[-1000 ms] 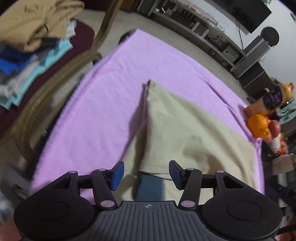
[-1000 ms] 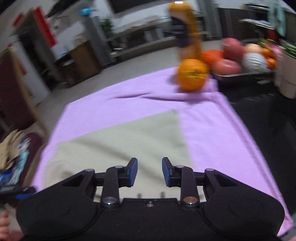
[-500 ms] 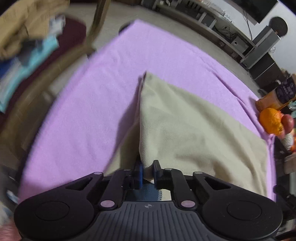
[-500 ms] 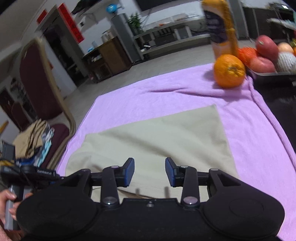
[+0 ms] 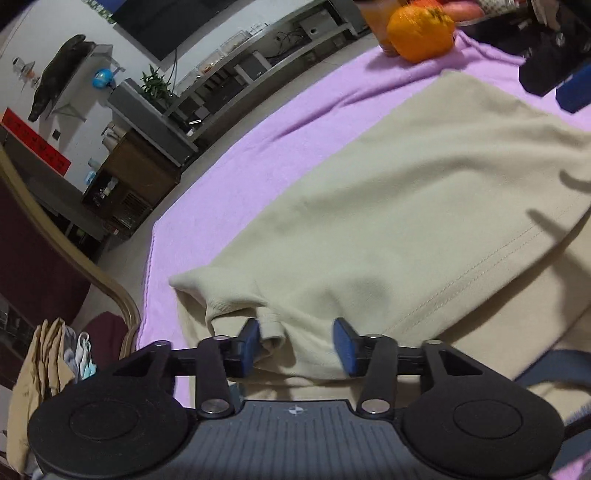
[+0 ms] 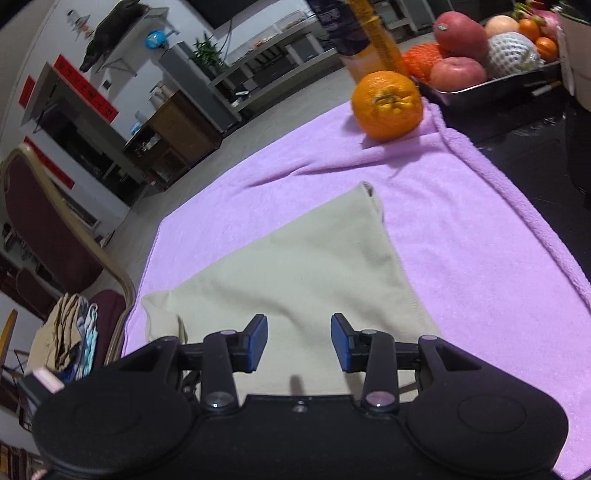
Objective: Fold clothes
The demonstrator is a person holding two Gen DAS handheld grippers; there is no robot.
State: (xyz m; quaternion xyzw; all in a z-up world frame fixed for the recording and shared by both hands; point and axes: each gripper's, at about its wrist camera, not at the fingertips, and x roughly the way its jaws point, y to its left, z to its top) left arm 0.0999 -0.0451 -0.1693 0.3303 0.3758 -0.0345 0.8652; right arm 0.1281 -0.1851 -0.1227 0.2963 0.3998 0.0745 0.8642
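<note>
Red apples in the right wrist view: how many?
2. One apple sits at the top of the fruit tray; the other apple lies in front of it, nearer the tray's front edge. More may be hidden behind other fruit.

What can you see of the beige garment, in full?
The beige garment is soft, plain knit-looking cloth, folded flat into a rough wedge on the purple towel. A double-stitched hem crosses the top layer; a small rolled bunch sits at the near edge between the open jaws of the left gripper, unclamped. The right gripper hovers open over it.
</note>
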